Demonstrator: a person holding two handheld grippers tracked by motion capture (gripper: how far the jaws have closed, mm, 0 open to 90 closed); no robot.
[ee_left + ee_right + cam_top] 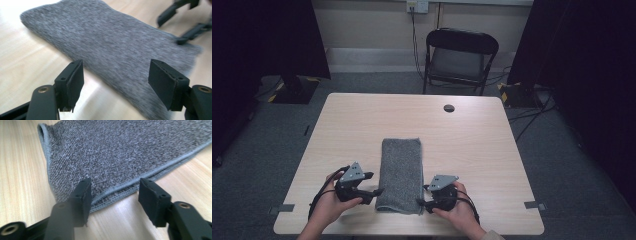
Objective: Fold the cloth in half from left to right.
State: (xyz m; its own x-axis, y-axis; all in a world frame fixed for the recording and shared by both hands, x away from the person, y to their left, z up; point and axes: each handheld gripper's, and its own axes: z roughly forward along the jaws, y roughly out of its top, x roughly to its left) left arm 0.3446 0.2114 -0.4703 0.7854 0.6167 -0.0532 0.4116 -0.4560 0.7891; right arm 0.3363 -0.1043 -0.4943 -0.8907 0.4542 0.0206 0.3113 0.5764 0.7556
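Hands hold both tools at the near end of a grey towel (400, 172), which lies folded into a long strip in the middle of the tabletop (472, 145). The left tool (373, 192) and right tool (420, 201) both stand open, empty, one at each near corner. The towel seems already folded lengthwise; I judge a further cross fold is left. Beyond the tabletop stands a black chair (460, 57).
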